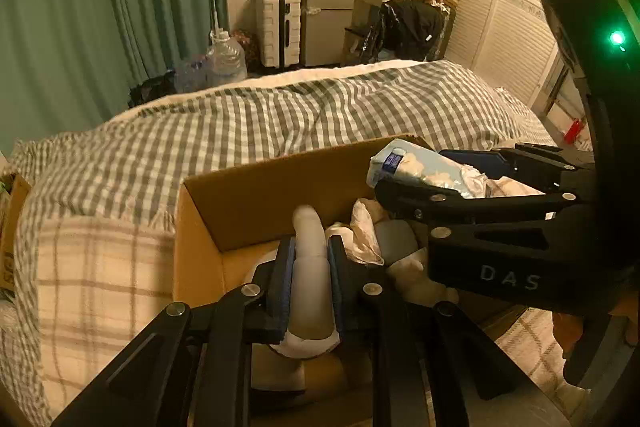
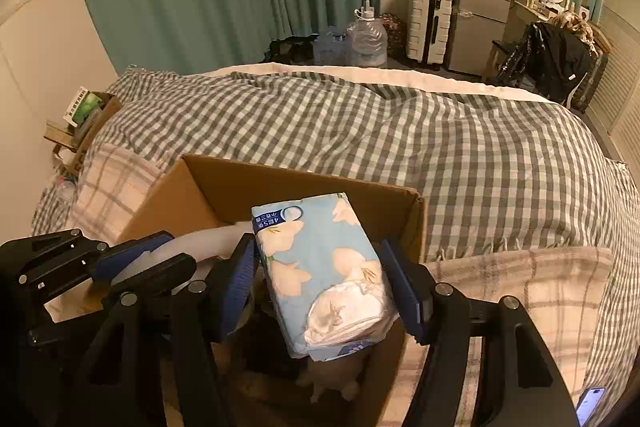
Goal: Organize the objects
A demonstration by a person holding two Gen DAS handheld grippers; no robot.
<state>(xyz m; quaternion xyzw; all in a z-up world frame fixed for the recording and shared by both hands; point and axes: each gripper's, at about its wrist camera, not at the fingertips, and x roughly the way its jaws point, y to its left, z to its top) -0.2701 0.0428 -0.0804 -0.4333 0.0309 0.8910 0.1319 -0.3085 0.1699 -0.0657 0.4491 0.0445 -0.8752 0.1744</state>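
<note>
Now left tongs (image 1: pixel 308 283) clenching pale tube (image 1: pixel 310 259), right tongs (image 2: pixel 320 283) gripping tissue pack (image 2: pixel 324 275) over cardboard box (image 2: pixel 280 183) on bed (image 2: pixel 440 147); lowering gently advisable.

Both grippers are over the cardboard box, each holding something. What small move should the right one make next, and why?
Probably lower the tissue pack a little, then release. The right gripper holds it above the open cardboard box, with other items already beneath, while the left gripper grips a white curved object beside it.
</note>
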